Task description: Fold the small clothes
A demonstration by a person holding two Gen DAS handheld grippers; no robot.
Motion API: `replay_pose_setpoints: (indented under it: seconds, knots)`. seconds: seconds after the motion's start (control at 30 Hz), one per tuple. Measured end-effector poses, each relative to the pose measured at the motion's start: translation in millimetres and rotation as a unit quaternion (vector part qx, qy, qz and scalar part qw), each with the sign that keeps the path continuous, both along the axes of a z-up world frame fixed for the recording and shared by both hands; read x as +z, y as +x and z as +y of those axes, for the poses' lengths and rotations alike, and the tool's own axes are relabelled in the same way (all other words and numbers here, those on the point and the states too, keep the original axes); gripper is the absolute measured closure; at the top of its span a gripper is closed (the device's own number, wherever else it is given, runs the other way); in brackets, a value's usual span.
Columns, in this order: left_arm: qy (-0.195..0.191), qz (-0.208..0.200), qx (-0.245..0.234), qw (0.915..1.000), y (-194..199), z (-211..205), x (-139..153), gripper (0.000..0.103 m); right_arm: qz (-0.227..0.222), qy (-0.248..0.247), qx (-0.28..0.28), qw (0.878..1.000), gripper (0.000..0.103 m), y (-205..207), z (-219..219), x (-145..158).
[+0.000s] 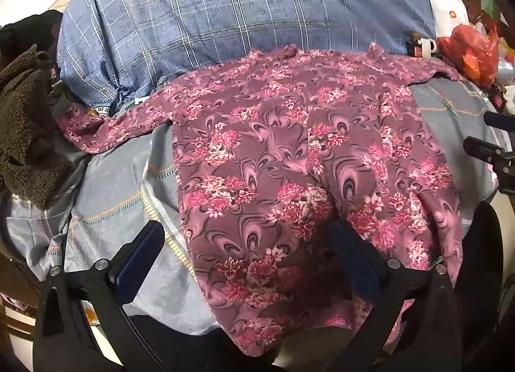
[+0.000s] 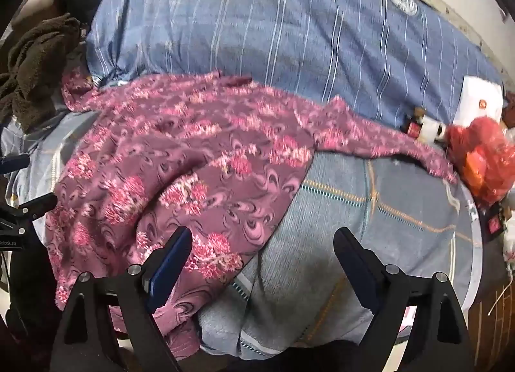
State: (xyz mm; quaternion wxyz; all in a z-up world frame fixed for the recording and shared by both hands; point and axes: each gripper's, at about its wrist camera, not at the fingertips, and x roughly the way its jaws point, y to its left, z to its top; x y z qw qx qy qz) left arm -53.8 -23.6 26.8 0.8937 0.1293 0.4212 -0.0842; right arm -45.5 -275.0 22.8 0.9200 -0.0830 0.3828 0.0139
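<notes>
A pink and maroon floral top (image 1: 289, 153) lies spread flat on a grey-blue bed sheet (image 1: 122, 185), sleeves out to both sides, hem hanging over the near edge. My left gripper (image 1: 248, 236) is open above the top's lower left part, holding nothing. The right gripper shows at the right edge of the left wrist view (image 1: 489, 143). In the right wrist view the same top (image 2: 180, 166) fills the left half. My right gripper (image 2: 262, 236) is open over the top's lower right corner and the sheet (image 2: 386, 211), holding nothing.
A blue checked duvet (image 1: 241, 17) is bunched along the far side. A brown fleece garment (image 1: 25, 133) lies at the left. A red plastic bag (image 1: 470, 53), a white box (image 1: 449, 14) and small items sit at the right end.
</notes>
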Motion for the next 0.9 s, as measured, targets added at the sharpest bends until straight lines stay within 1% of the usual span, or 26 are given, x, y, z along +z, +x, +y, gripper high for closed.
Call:
replay_pose_setpoints:
  seconds: [0.13,0.27,0.43,0.53,0.73,0.9]
  knots:
    - [0.001,-0.008,0.002,1.0000,-6.5,5.8,1.5,0.000,-0.004,-0.004,0.000,1.000,0.012,1.8,0.8,6.4]
    - [0.003,-0.012,0.002,0.9999,-6.9,8.5,0.9,0.000,-0.007,0.004,0.003,1.000,0.012,2.3,4.6,6.9]
    - [0.002,-0.013,-0.005,0.9999,-5.3,6.9,1.9,0.000,-0.006,-0.009,0.010,1.000,0.012,0.4,9.6,1.2]
    - [0.008,-0.016,-0.006,0.9998,-4.0,5.8,1.4,0.000,-0.002,-0.008,0.010,1.000,0.012,-1.1,7.5,-3.2]
    - [0.001,-0.011,0.001,0.9999,2.9,10.1,1.0,0.000,0.012,0.011,0.002,1.000,0.012,-3.4,-3.7,-13.6]
    - [-0.008,-0.008,-0.004,0.9999,7.5,8.8,1.3,0.000,0.021,0.005,-0.009,1.000,0.013,1.9,-7.4,-16.7]
